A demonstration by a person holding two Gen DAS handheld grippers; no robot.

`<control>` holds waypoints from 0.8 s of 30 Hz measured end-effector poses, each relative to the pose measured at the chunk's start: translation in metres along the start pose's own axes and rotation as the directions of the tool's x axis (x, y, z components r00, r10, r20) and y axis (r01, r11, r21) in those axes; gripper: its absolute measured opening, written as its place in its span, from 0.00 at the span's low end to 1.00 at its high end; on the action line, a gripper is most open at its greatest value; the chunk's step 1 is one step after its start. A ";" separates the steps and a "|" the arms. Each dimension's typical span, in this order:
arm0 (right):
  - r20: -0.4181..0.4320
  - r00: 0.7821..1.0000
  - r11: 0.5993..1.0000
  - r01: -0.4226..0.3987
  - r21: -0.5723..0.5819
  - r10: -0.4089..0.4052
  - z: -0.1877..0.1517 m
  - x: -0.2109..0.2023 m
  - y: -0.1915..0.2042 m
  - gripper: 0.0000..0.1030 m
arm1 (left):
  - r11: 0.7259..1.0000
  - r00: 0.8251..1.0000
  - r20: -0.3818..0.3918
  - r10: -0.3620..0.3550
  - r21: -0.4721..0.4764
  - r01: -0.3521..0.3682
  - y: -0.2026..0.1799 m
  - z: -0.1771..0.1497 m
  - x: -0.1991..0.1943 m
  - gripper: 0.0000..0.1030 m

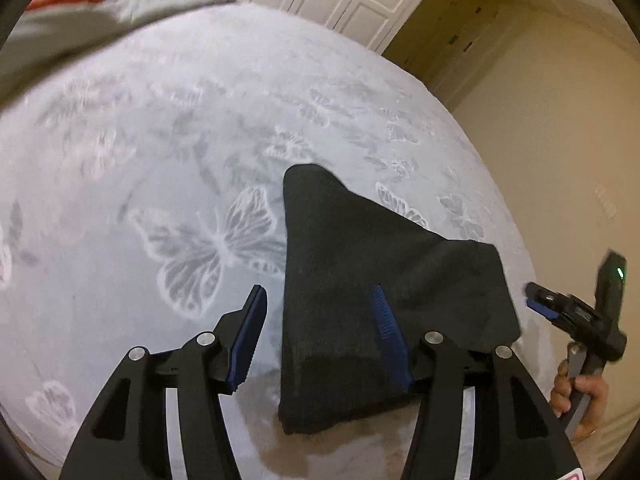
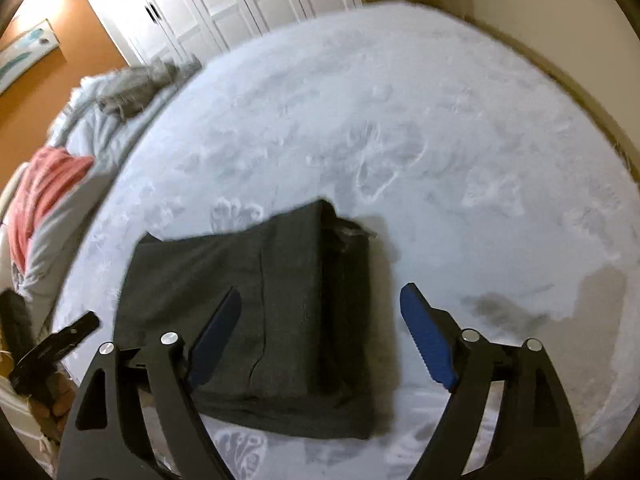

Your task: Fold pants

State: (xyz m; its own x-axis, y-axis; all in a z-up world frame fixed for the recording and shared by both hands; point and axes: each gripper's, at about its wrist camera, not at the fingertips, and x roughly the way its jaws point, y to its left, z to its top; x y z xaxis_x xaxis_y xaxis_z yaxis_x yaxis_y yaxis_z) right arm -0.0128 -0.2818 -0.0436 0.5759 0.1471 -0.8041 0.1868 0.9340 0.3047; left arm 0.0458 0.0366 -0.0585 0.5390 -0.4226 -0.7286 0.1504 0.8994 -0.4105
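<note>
Pants (image 2: 256,320) are lying folded on the bedspread (image 2: 440,140); the left gripper (image 1: 320,340) and right gripper (image 2: 320,340) are hovering open, gripping nothing. A low finger could be snagging and undoing the fold.

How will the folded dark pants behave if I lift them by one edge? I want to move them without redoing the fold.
The folded dark pants are soft cloth in loose layers, so they would probably droop and unfold. They look light. On the fuzzy bedspread they would likely drag and bunch rather than slide.
</note>
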 end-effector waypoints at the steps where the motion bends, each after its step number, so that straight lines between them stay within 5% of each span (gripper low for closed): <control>1: -0.030 1.000 1.000 -0.003 0.000 0.003 0.006 0.014 0.003 0.71 | 0.999 1.000 0.004 0.013 0.029 -0.013 -0.008 -0.001 0.003 0.51; 2: -0.073 0.997 1.000 -0.013 -0.009 0.013 0.008 0.033 0.007 0.43 | 0.999 1.000 0.005 0.018 0.043 -0.018 -0.010 -0.002 0.004 0.51; 3: -0.107 0.994 0.999 -0.020 -0.030 0.017 0.007 0.045 0.011 0.25 | 0.998 1.000 -0.001 0.017 0.057 -0.017 -0.014 -0.001 0.008 0.51; 6: -0.081 0.996 0.992 0.021 -0.125 -0.031 0.007 0.040 0.027 0.15 | 0.996 1.000 -0.025 0.018 0.083 -0.016 -0.019 0.000 0.010 0.51; 9: 0.006 0.998 0.987 -0.067 -0.146 0.068 0.004 -0.007 0.030 0.16 | 0.993 0.998 -0.058 0.038 0.110 -0.032 -0.021 -0.005 0.019 0.51; 11: -0.021 0.999 0.981 0.042 -0.188 -0.047 -0.005 0.005 0.022 0.26 | 0.991 0.995 -0.080 0.064 0.125 -0.054 -0.023 -0.012 0.025 0.52; 13: -0.109 0.970 0.958 0.193 -0.210 -0.219 -0.013 0.037 0.006 0.44 | 0.987 0.993 -0.090 0.082 0.142 -0.069 -0.025 -0.016 0.033 0.53; 14: -0.097 0.970 0.962 0.204 -0.180 -0.224 -0.013 0.037 0.002 0.49 | 0.983 0.990 -0.086 0.111 0.155 -0.097 -0.027 -0.017 0.035 0.53; 19: 0.171 0.984 0.980 0.090 -0.176 -0.060 0.003 -0.037 0.029 0.48 | 0.981 0.989 -0.074 0.130 0.157 -0.117 -0.031 -0.017 0.039 0.60; 22: 0.089 0.995 0.985 -0.025 -0.172 0.041 0.009 -0.015 0.037 0.47 | 0.971 0.984 -0.065 0.168 0.184 -0.153 -0.037 -0.020 0.045 0.60; 24: -0.090 0.992 0.975 0.069 -0.212 -0.090 0.000 0.037 0.035 0.43 | 0.964 0.981 -0.056 0.186 0.204 -0.171 -0.040 -0.022 0.047 0.60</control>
State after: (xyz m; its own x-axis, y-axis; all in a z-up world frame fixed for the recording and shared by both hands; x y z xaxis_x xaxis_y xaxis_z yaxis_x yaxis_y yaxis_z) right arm 0.0154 -0.2434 -0.0625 0.4828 0.0912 -0.8710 0.0533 0.9897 0.1332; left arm 0.0469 -0.0215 -0.0887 0.5106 -0.2536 -0.8216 0.2217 0.9620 -0.1591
